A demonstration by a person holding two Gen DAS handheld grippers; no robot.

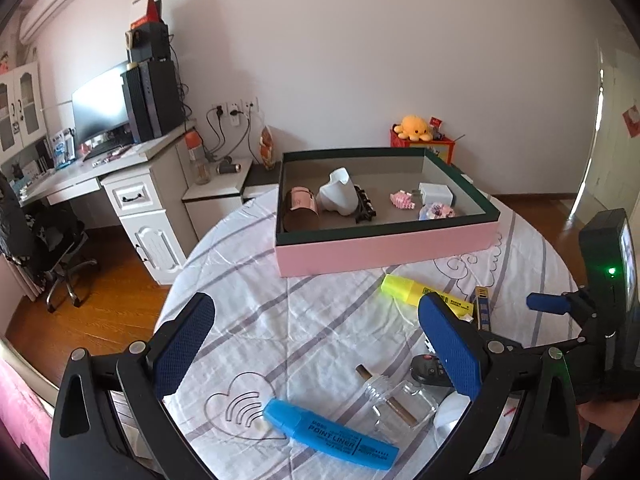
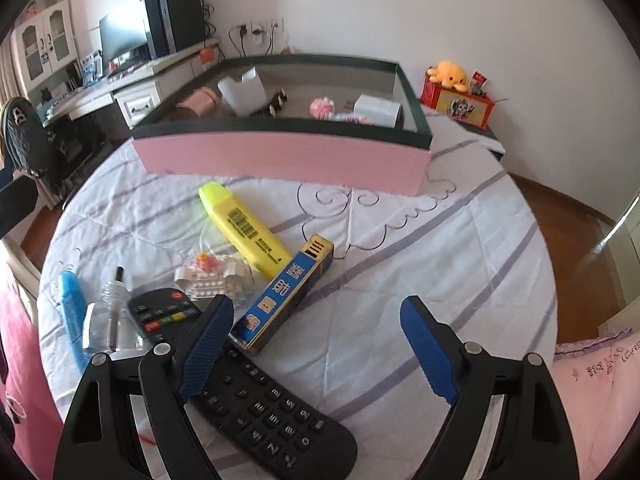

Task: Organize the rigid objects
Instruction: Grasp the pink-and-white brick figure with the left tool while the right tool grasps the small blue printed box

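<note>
Both the left gripper (image 1: 316,344) and the right gripper (image 2: 316,344) are hanging wide open and empty over the table (image 2: 460,240). Loose things, like the yellow marker (image 2: 244,228), blue box (image 2: 286,292) and remote (image 2: 260,404), are lying in front of the pink box (image 2: 280,156), probably waiting to be put inside.

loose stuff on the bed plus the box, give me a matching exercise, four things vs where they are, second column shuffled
Things:
1. yellow highlighter
2. blue highlighter
3. white charger block
4. black remote

Places:
A. inside the pink box
B. under the right gripper's left finger
C. beside the clear glass bottle
D. between the pink box and the blue and gold carton

Pairs: 1-D, 2-C, 3-A, 4-B
</note>
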